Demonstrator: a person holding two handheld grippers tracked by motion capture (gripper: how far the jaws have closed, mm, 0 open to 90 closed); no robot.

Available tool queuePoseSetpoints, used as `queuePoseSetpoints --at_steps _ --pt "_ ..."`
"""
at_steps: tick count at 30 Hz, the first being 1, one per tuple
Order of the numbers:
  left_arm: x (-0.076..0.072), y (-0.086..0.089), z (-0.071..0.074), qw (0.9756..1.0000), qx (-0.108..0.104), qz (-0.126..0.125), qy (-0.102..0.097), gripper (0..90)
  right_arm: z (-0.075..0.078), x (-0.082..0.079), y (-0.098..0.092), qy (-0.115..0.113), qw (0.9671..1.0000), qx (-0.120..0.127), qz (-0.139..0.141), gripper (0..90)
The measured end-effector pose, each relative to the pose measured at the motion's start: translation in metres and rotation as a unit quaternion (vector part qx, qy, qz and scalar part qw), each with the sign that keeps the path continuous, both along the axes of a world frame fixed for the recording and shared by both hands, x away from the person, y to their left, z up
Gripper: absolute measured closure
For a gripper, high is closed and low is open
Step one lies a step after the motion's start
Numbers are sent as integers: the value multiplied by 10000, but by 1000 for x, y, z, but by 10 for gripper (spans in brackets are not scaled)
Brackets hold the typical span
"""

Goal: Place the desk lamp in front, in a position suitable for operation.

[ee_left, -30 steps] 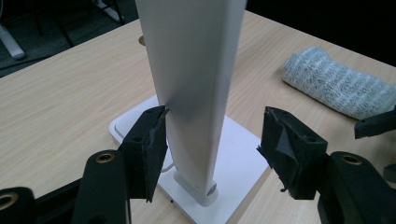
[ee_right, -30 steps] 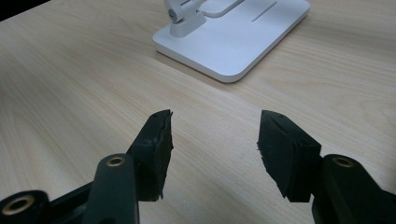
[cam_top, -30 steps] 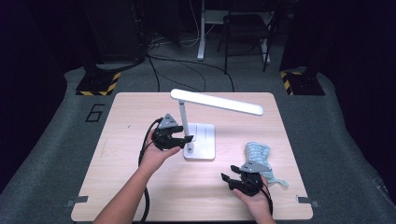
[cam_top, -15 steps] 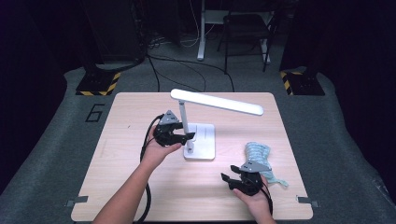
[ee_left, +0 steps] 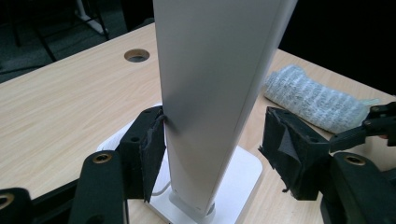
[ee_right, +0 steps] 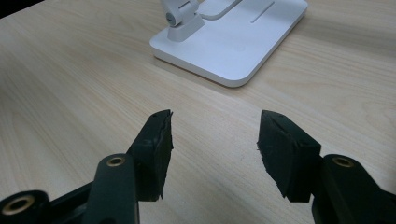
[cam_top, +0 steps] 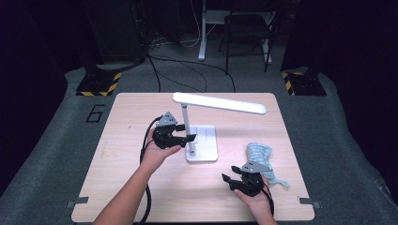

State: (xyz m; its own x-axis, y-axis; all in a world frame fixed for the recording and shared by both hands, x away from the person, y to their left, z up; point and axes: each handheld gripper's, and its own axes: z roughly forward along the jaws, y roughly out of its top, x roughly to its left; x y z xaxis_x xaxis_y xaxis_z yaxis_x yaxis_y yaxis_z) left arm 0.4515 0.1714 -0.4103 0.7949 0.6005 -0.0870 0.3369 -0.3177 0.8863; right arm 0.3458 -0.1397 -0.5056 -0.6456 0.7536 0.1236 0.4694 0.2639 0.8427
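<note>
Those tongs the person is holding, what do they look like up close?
Each of the tongs, left and right, is black with a grey three-cornered plate on top. Two chunky jaws end in black pads with ragged edges, and brass-coloured rivets sit at the joints. A black cable trails from the left one. Both forearms are bare.

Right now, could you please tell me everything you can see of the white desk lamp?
The white desk lamp looks like smooth plastic. It has a flat, round-cornered base lying on the wooden table, a slim upright stem hinged at the base, and a long flat head stretching level toward the right. The left hand-held gripper straddles the stem: one pad touches it, the other stands clear. The blue-white cloth lies apart.
</note>
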Motion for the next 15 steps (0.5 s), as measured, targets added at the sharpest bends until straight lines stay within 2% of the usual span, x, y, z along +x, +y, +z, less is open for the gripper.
queuePoseSetpoints --at_steps 8,12,15 --pt "-8 -5 2 9998 13 -211 -17 412 0 0 0 13 10000 12 -12 442" --pt "-8 -10 4 9991 158 -371 -118 420 0 0 0 10 10000 8 -10 442" --pt "-7 -13 4 9991 207 -352 -133 430 0 0 0 29 10000 16 -12 442"
